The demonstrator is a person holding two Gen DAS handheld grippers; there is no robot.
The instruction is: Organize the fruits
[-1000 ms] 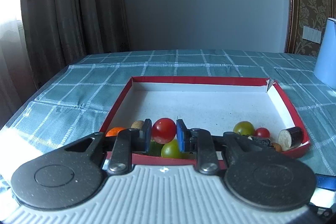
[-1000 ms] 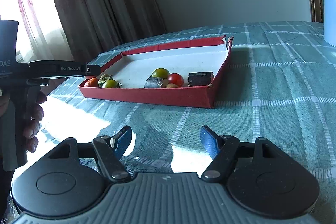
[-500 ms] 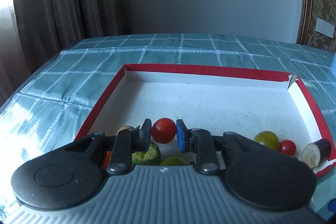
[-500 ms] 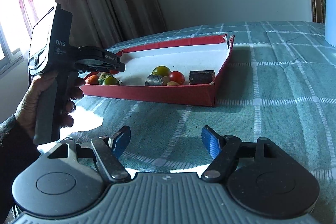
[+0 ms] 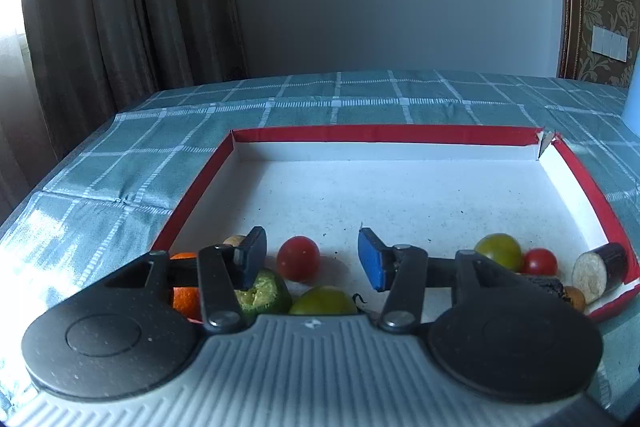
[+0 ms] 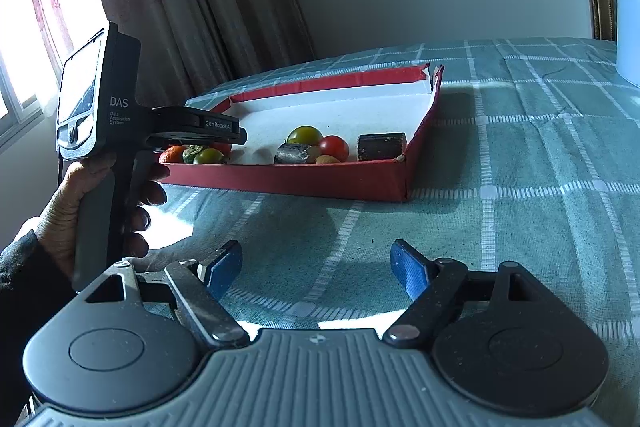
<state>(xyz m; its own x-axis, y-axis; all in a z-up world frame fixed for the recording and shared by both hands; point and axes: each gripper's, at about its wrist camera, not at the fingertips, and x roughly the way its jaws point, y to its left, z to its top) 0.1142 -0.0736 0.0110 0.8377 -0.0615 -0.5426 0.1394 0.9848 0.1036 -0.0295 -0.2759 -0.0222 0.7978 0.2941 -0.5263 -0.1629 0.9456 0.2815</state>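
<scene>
Hovering low over the near edge of the tray point(image 5: 384, 134), left gripper point(image 5: 312, 257) gaping wide, gripping nothing. Sitting on the tray floor at lower centre of the frame, tomato point(image 5: 298, 258) lying between the pads, closer to the left one, touching neither. Idling well back over the desk point(image 6: 540, 155), right gripper point(image 6: 316, 267) likewise spread and empty, so left being nearer.

red tomato point(image 5: 298, 258) rests loose on tray floor point(image 5: 400, 203).
</scene>
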